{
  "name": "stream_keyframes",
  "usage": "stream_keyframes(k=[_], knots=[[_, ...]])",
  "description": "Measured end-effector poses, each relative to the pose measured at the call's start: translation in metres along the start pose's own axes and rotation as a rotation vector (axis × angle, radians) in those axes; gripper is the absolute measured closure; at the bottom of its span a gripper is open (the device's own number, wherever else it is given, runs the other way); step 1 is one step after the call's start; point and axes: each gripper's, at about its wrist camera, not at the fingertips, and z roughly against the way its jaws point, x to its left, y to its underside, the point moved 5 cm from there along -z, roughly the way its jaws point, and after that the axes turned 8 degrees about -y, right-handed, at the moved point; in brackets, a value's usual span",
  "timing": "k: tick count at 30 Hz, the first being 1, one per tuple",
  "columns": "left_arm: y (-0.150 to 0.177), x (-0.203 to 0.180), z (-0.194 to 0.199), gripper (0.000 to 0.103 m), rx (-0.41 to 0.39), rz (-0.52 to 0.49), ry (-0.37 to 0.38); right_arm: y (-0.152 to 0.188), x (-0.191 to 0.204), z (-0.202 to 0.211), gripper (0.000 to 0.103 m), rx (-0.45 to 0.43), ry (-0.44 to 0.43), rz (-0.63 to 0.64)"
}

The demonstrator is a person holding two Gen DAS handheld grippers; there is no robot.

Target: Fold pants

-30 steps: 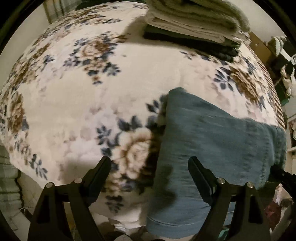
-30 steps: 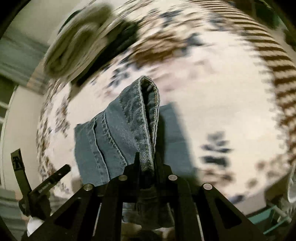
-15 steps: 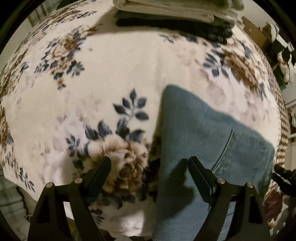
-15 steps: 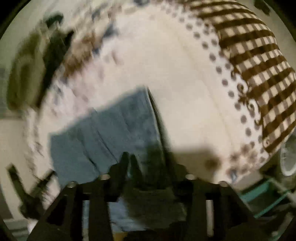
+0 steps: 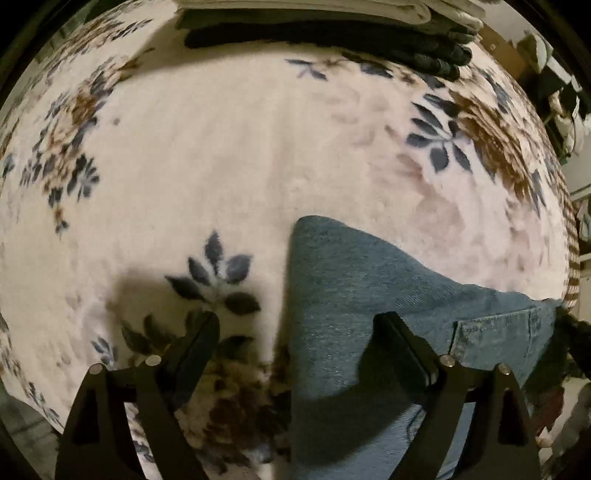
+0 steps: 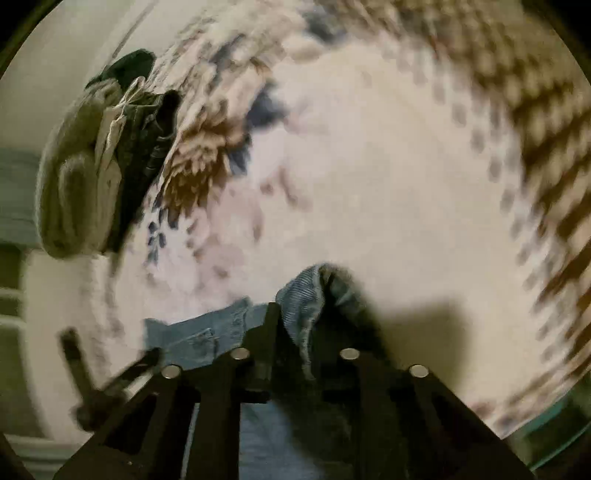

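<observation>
The jeans point(image 5: 369, 314) lie on the floral blanket point(image 5: 229, 155) at five o'clock; a stack of folded clothes point(image 5: 332, 22) sits at twelve o'clock, well apart.

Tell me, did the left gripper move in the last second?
Yes. The left gripper moved forward over the floral blanket, toward the stack of folded clothes, which now sits nearer and partly cut off in its view.

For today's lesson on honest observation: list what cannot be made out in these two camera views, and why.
- Jeans, left view: the lower part is cut off by the frame edge and hidden behind the left gripper.
- Blanket, right view: pattern smeared by motion blur.
- Right gripper: where the fingers pinch the denim is lost in shadow.
- Folded stack: top cut off.
</observation>
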Motion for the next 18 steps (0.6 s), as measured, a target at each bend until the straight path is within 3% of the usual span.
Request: stream_keyframes(k=[1,3,6,7,9,13,18], knots=[[0.001,0.001,0.001,0.012,0.003,0.008,0.006,-0.002,-0.008,-0.005,0.088,0.025,0.032,-0.007],[0.004,0.003,0.006,0.012,0.005,0.022,0.012,0.003,-0.023,-0.011,0.081,0.087,-0.001,-0.083],[0.011,0.004,0.020,0.013,0.002,0.016,0.015,0.013,-0.033,0.008,0.060,0.102,-0.026,-0.137],[0.016,0.004,0.027,0.013,-0.008,0.016,0.025,0.021,-0.035,0.026,0.048,0.077,-0.027,-0.142],[0.025,0.003,0.033,0.013,-0.014,0.012,0.033,0.041,-0.043,0.051,0.046,0.050,-0.032,-0.188],[0.044,-0.002,0.016,0.013,0.024,-0.004,0.030,0.096,-0.078,0.071,0.046,0.079,-0.048,-0.348],[0.048,0.001,0.000,0.012,0.043,0.032,0.079,0.154,-0.098,0.028,0.046,0.171,-0.207,-0.589]])
